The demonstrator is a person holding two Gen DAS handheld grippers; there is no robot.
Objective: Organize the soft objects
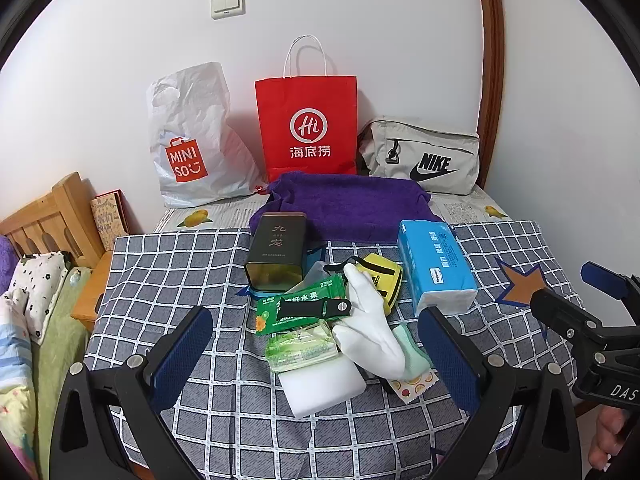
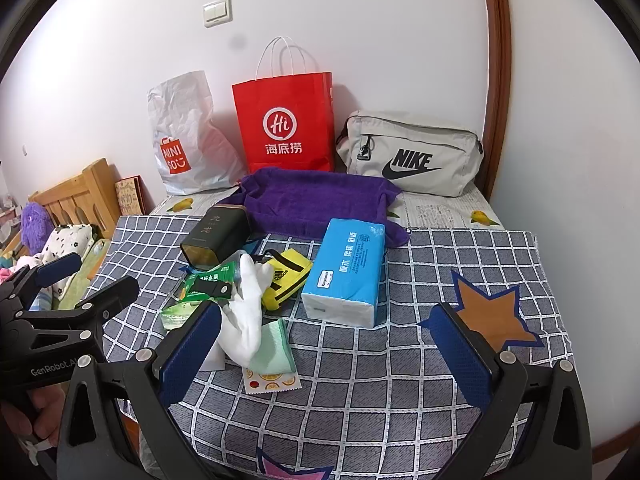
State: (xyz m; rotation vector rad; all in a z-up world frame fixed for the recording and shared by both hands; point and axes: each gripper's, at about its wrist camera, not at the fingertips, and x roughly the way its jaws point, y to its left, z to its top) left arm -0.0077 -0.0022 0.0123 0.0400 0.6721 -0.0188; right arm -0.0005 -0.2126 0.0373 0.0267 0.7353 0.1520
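Left hand-held gripper, jaws apart, frames the white sock; right hand-held gripper, also apart, has it beside its left finger.

A plain white wall fills the upper frame, with a light switch seen upper centre. A wooden door frame is at right, a wooden headboard at left.
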